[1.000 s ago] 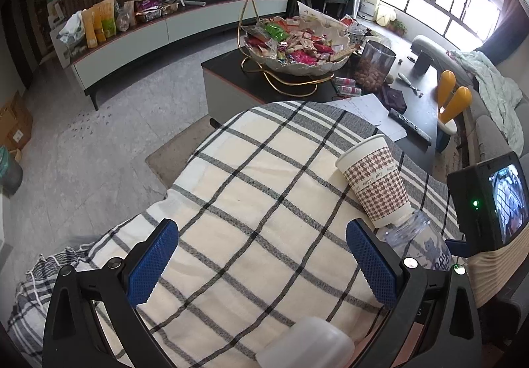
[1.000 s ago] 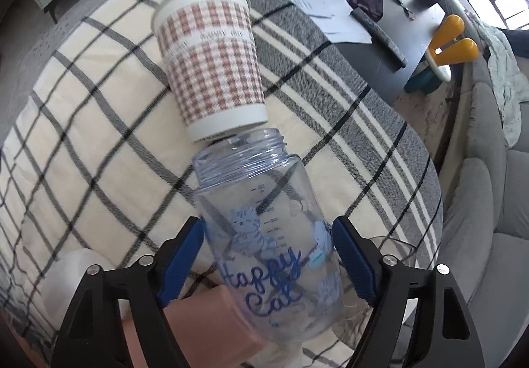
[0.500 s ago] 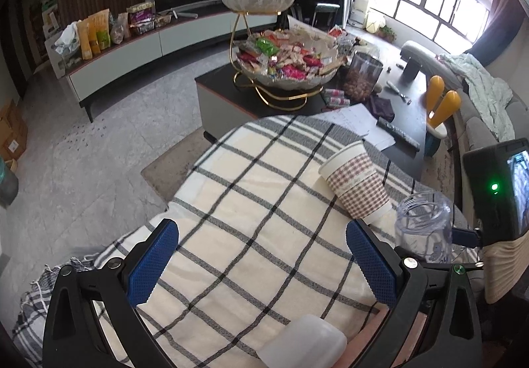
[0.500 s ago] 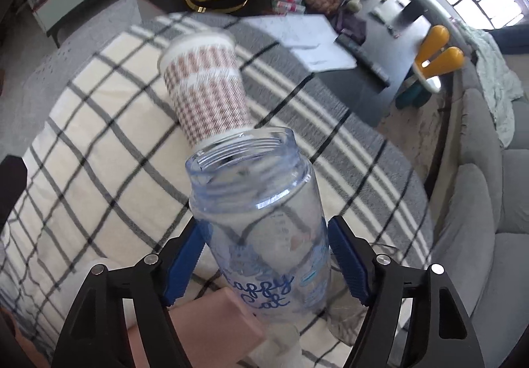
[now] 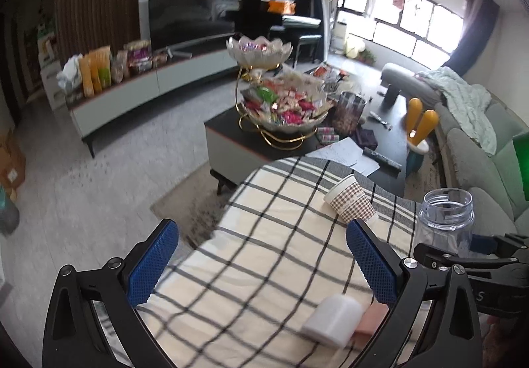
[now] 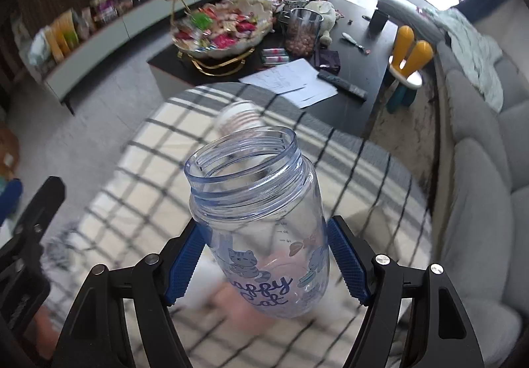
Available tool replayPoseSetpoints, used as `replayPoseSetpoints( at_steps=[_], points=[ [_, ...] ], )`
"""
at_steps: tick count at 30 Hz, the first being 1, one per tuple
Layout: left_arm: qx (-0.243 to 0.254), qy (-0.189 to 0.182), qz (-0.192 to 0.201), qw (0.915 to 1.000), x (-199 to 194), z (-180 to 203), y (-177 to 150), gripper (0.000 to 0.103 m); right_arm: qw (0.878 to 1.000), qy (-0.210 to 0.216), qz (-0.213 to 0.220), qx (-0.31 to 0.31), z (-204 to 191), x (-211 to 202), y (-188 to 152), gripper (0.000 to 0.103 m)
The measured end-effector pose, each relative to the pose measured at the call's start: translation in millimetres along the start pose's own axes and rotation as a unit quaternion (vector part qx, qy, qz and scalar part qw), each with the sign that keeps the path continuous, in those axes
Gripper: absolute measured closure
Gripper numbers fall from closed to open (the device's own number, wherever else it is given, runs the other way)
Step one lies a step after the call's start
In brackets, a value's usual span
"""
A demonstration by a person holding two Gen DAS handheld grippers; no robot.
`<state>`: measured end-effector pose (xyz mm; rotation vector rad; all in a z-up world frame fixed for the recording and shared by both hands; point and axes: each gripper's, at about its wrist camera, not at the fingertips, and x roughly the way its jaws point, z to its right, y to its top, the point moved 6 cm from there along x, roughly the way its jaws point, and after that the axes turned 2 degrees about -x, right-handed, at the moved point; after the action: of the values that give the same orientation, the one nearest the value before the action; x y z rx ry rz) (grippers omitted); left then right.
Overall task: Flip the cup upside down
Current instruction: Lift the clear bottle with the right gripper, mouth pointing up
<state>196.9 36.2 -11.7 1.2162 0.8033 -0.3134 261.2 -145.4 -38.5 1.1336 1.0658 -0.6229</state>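
Right gripper (image 6: pixel 266 265) clamping empty plastic cup (image 6: pixel 261 222), mouth up

Plaid cloth (image 5: pixel 264 236) covers the near surface; a paper cup (image 5: pixel 350 204) with brown check print lies on its side on it. White container (image 5: pixel 334 318) and pink block (image 5: pixel 372 323) sit at the near edge, touching. Behind: dark coffee table (image 5: pixel 231 133) with two-tier snack bowl (image 5: pixel 284 107), jar of nuts (image 5: pixel 348 113), papers (image 5: pixel 344 153), remote (image 5: pixel 382 160). Grey sofa (image 5: pixel 472 156) at right with pale blanket (image 5: pixel 463 103). TV (image 5: pixel 191 11) on low cabinet (image 5: pixel 139 87) with snack bags (image 5: pixel 96 69).
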Motion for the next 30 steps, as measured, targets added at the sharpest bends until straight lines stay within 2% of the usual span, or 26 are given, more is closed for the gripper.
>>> replayPoseSetpoints(
  at_steps=[5,7,9,10,12,15,16,19,21,23,26,30],
  points=[
    [0.039,-0.028,0.033,0.9983,-42.4,-34.1,-4.8,0.000,0.995,0.064,-0.017,0.072,-34.3,-9.4,-42.5,0.029],
    [0.052,-0.037,0.036,0.9973,-51.0,-47.7,-9.9,0.000,0.987,0.103,-0.032,0.122,-45.2,-3.6,-65.3,0.029],
    [0.063,-0.039,0.035,0.9966,-56.3,-63.2,-16.6,0.000,0.973,0.142,-0.052,0.175,-54.1,7.6,-86.4,0.029],
    [0.066,-0.041,0.034,0.9964,-58.2,-67.9,-19.4,0.000,0.963,0.165,-0.065,0.205,-58.8,15.7,-98.6,0.029],
    [0.075,-0.040,0.030,0.9960,-58.7,-80.7,-27.1,0.000,0.934,0.216,-0.090,0.270,-69.6,34.3,-124.3,0.029],
    [0.083,-0.036,0.021,0.9957,-54.3,-91.2,-34.8,0.000,0.896,0.272,-0.116,0.330,-86.3,61.0,-147.5,0.029],
    [0.086,-0.036,0.015,0.9956,-51.3,-95.3,-37.9,0.000,0.880,0.291,-0.125,0.353,-93.9,72.6,-154.8,0.029],
    [0.094,-0.033,0.009,0.9950,-44.1,-98.8,-42.8,0.000,0.858,0.310,-0.139,0.384,-108.6,94.6,-163.2,0.029],
    [0.099,-0.025,0.013,0.9947,-38.2,-99.7,-43.7,0.000,0.855,0.310,-0.143,0.390,-112.5,103.0,-160.4,0.029],
    [0.097,-0.017,0.016,0.9950,-30.3,-102.2,-44.1,0.000,0.862,0.295,-0.137,0.389,-111.8,111.9,-153.6,0.029],
    [0.088,-0.012,0.022,0.9958,-18.3,-105.4,-42.7,0.000,0.863,0.284,-0.132,0.396,-104.8,124.9,-149.5,0.028],
    [0.087,-0.014,0.011,0.9961,-1.5,-106.2,-45.8,0.000,0.868,0.272,-0.130,0.394,-101.4,132.3,-147.1,0.028]
  ],
)
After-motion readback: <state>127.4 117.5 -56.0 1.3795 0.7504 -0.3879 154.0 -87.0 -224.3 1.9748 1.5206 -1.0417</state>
